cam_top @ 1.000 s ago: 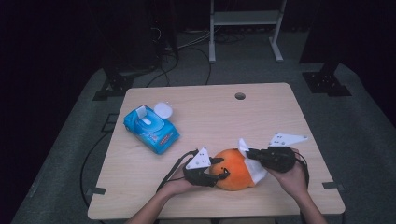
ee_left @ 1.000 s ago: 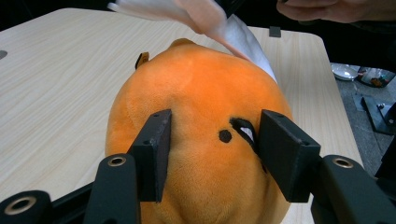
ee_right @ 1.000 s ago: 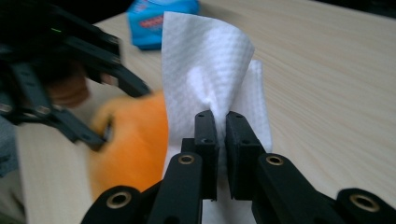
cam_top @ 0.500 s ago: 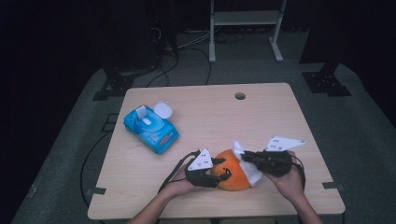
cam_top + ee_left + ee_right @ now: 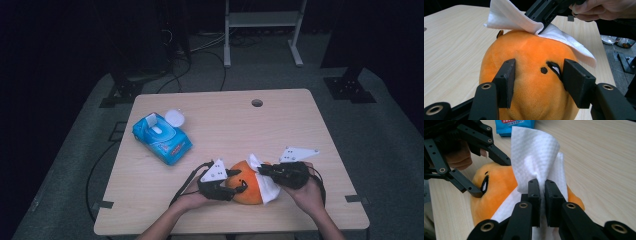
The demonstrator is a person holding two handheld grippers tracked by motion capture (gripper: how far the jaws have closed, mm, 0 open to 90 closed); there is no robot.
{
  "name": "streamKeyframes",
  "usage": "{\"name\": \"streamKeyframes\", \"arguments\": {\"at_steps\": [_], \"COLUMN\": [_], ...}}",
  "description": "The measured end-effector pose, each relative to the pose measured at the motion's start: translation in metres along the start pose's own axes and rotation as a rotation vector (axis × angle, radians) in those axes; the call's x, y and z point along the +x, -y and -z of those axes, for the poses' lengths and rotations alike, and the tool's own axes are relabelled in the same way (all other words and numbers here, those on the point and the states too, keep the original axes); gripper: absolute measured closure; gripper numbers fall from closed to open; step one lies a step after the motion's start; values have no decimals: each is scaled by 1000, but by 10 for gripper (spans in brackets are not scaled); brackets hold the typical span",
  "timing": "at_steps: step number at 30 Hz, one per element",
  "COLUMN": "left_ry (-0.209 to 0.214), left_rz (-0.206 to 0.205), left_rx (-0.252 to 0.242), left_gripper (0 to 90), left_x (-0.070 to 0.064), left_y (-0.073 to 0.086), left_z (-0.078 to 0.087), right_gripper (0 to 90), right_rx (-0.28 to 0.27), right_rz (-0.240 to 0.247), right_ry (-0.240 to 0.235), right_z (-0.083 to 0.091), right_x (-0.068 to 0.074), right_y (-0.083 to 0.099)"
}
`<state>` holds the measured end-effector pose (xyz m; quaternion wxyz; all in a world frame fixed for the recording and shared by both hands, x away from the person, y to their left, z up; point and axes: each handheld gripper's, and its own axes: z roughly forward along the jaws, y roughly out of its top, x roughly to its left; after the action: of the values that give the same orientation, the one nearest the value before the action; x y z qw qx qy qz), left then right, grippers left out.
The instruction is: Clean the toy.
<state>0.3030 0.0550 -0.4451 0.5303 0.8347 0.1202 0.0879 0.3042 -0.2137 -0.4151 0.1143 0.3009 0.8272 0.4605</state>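
While a blue wipe pack (image 5: 161, 138) lies well apart at the left of the wooden table (image 5: 220, 125), an orange plush toy (image 5: 247, 181) sits near the front edge. The left gripper (image 5: 537, 82) clamps its jaws on the toy's sides; the right gripper (image 5: 542, 192) pinches a white wipe (image 5: 536, 155) draped over the toy's top.

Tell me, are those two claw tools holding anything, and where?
Left gripper clamps the orange plush toy across its face. Right gripper pinches the white wipe at a bunched fold near its middle, draped over the toy.
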Motion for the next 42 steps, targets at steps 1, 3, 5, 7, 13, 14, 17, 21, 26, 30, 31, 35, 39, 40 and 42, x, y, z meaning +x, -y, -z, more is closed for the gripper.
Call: {"name": "streamKeyframes", "arguments": {"at_steps": [1,3,5,7,13,14,17,21,26,30,31,35,39,40,42], "left_ry": [-1,2,3,3,3,1,-2,-1,4,16,28,49,39,16,-10], "left_rz": [0,4,5,7,-29,-24,-26,-35,-26,-13,-7,8,25,44,79], "left_rx": [1,-2,0,0,17,15,14,17,13,12,-4,-1,4,-4,-16], "left_gripper": [445,447,448,448,449,449,450,451,448,365,337,351,453,488,502], "left_x": [0,1,1,1,-4,-4,-3,-4,-4,-2,1,6,5,5,8], "left_y": [0,1,1,1,-2,-1,-1,-2,-1,-2,-4,-3,-3,-4,-5], "left_z": [0,0,1,0,0,1,1,0,0,2,7,11,9,7,6], "right_gripper": [834,835,835,835,834,834,834,834,831,832,832,832,832,833,833], "right_rx": [2,21,27,34,-7,-3,19,22,-27,1,7,14,7,-24,-62], "right_rz": [-5,-19,-38,-54,42,36,-9,-48,7,23,2,-20,-35,-10,14], "right_ry": [2,37,44,66,26,25,69,100,7,23,34,53,71,52,-2], "right_z": [0,3,4,7,1,-2,-2,3,6,0,-1,-1,0,7,11], "right_x": [-2,-10,-13,-18,11,9,-10,-21,3,2,-5,-14,-15,-4,10], "right_y": [0,5,7,10,-11,-11,-2,4,-8,-5,-1,4,3,-3,-10]}}
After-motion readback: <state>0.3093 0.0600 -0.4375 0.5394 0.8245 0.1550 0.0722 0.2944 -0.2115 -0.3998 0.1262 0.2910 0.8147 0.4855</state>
